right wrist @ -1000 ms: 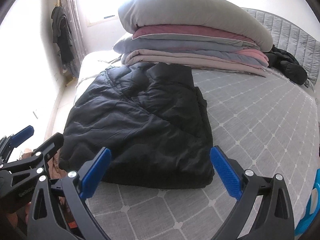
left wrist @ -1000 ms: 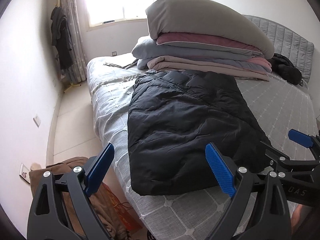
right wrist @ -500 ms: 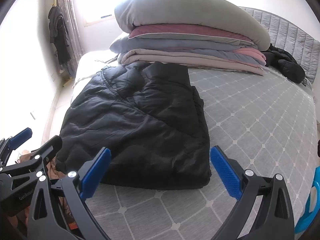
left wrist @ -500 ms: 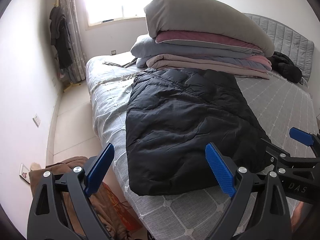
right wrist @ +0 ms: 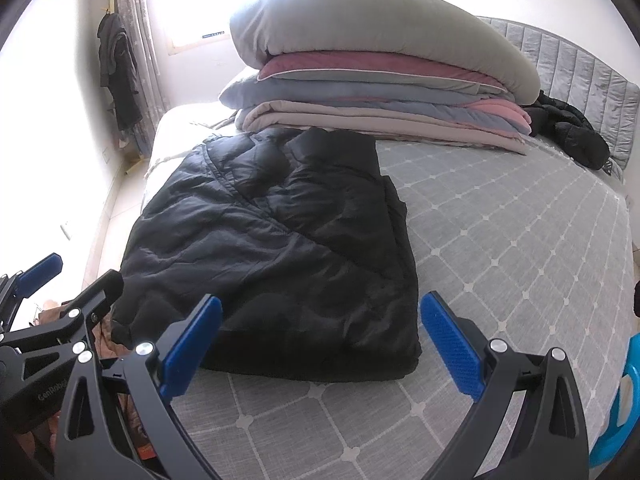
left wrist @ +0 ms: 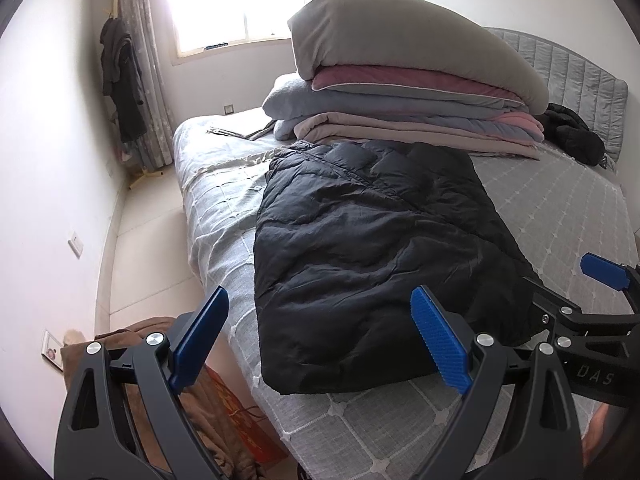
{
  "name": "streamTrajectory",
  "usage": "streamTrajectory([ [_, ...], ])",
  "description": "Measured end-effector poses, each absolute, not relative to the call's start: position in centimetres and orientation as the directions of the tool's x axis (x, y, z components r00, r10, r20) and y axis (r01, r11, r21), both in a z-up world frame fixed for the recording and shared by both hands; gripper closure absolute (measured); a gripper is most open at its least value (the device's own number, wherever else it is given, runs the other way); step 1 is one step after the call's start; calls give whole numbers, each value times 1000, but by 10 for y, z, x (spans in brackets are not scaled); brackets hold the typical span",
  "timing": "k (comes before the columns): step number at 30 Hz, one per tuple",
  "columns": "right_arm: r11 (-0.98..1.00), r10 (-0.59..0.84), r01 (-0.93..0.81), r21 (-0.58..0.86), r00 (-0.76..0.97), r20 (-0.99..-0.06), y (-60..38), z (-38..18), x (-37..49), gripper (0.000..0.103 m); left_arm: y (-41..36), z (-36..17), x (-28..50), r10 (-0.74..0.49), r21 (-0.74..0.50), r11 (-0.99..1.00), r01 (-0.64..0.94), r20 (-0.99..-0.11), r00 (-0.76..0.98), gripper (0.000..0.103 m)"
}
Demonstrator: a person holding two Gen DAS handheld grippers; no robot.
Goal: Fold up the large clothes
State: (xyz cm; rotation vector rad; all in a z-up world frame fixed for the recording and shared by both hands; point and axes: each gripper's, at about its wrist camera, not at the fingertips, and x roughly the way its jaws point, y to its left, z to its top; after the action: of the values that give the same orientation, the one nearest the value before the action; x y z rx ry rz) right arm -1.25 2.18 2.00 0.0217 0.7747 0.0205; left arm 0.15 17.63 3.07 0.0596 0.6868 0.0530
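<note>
Folded jacket on the bed, both grippers spread and empty.
The black jacket (left wrist: 372,256) lies on the bed (left wrist: 560,208) before stacked quilts (left wrist: 404,92); left gripper (left wrist: 320,340) and right gripper (right wrist: 320,348) hover near its front edge.

Stacked bedding (left wrist: 404,92) at bed's (left wrist: 560,216) far end; dark clothes (left wrist: 120,80) hang by curtain, window (left wrist: 236,0) bright.
</note>
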Motion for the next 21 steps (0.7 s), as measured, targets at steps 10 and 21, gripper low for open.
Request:
streamTrajectory([
  [10, 1000, 25, -13, 23, 718, -696, 23, 21, -13, 7, 175, 31, 0, 67, 71, 997, -29, -634, 771, 14],
  [21, 999, 40, -29, 28, 687, -725, 26, 20, -6, 7, 188, 23, 13, 23, 5, 1000, -26, -681, 732, 14],
])
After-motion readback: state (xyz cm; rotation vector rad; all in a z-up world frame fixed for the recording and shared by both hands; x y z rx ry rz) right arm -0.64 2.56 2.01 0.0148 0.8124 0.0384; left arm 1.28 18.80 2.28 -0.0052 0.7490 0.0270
